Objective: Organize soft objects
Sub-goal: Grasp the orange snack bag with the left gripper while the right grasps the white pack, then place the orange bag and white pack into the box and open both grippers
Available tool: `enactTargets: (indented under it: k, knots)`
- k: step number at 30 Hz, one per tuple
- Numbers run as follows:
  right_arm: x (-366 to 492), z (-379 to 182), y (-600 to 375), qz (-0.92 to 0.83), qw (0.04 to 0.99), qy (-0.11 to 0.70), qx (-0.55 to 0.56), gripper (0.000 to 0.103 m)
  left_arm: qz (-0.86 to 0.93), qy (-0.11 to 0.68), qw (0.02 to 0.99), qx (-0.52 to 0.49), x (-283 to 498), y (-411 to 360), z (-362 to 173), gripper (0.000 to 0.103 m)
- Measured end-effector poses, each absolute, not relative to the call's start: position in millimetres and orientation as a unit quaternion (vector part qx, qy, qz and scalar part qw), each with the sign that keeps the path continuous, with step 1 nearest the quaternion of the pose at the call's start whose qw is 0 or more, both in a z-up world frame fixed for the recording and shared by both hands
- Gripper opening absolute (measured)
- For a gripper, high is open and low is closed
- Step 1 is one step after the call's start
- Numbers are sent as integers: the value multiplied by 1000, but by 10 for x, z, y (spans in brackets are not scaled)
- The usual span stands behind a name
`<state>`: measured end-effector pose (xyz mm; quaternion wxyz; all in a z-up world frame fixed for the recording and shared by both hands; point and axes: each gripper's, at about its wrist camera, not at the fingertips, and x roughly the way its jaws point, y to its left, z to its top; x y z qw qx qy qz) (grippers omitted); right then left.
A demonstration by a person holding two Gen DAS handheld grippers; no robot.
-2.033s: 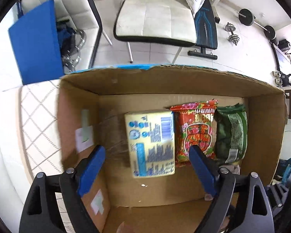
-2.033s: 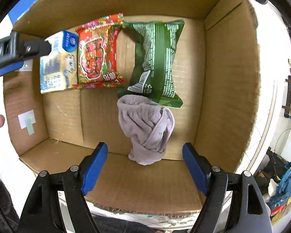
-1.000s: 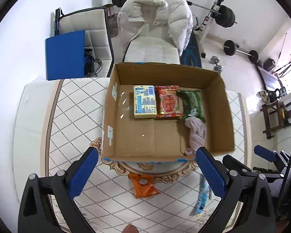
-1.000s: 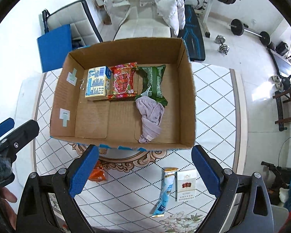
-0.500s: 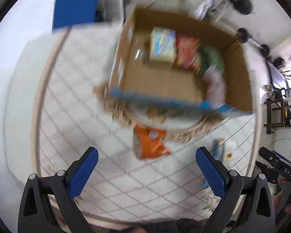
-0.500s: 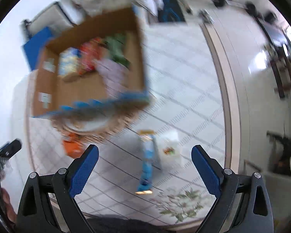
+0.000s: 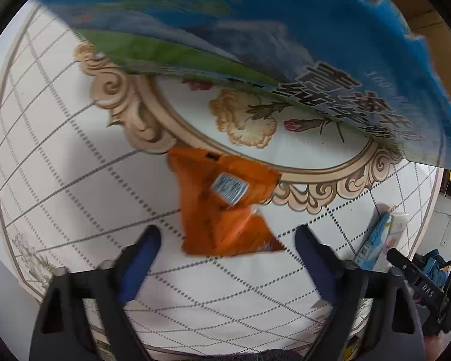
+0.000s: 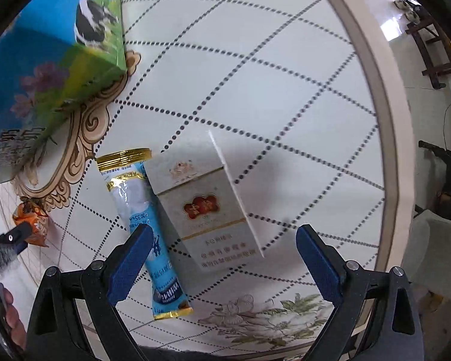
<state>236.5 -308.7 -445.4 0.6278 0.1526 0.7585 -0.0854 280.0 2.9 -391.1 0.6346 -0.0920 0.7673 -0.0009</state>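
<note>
An orange snack packet (image 7: 225, 207) lies on the patterned table, just ahead of my open left gripper (image 7: 225, 255); it also shows small at the left of the right wrist view (image 8: 33, 219). A light blue stick sachet (image 8: 144, 225) and a pale cigarette-style box (image 8: 207, 210) lie side by side under my open right gripper (image 8: 222, 258). The sachet passes beneath the right gripper's left finger. The cardboard box's printed blue and green outer wall (image 7: 255, 30) fills the top of the left view and the upper left of the right view (image 8: 45, 60).
The table (image 8: 285, 75) has a diamond grid pattern, a floral medallion (image 7: 246, 117) and a beige rim (image 8: 385, 120). The table's edge runs close on the right. The other gripper (image 7: 421, 282) shows at the lower right of the left view.
Both grippers pulled out of the cardboard box, rose, then dropped low over the table in front of it. The left now faces the orange packet, the right the sachet and small box.
</note>
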Motion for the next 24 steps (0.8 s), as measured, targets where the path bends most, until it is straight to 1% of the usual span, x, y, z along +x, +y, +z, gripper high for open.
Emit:
enactTargets:
  k: [1, 3, 4, 6, 7, 9, 12, 17, 22, 24]
  knots:
    - [2378, -4495, -3060, -86, 625, 761, 150, 94, -1, 772, 630, -87, 2820, -1, -3960, 65]
    - [2397, -4595, -3020, -86, 620, 766, 146, 84, -1, 775, 626, -80, 2849, -54, -4038, 56]
    - [2402, -4628, -3002, -86, 618, 768, 146, 80, 0, 771, 633, -74, 2853, -78, -4041, 54]
    - [2417, -4646, -2959, -95, 624, 764, 131, 73, 1, 765, 640, -66, 2850, -105, -4034, 51]
    - [2438, -4647, -2904, -98, 627, 764, 119, 72, 2, 764, 642, -64, 2851, -112, -4035, 50]
    - [2439, -4632, -2826, -101, 635, 759, 104, 65, 2, 763, 644, -61, 2838, -125, -4042, 47]
    - [2475, -4625, -2720, -101, 636, 760, 89, 63, 5, 761, 646, -60, 2817, -115, -4054, 44]
    - [2433, -4507, -2754, -92, 639, 755, 113, 61, -1, 755, 653, -59, 2719, -88, -3952, 43]
    - [2440, -4092, -2755, -63, 658, 738, 140, 61, -14, 742, 666, -80, 2486, -47, -3625, 43]
    - [2461, -3817, -2702, -36, 669, 728, 146, 61, -29, 734, 672, -90, 2384, -54, -3417, 43]
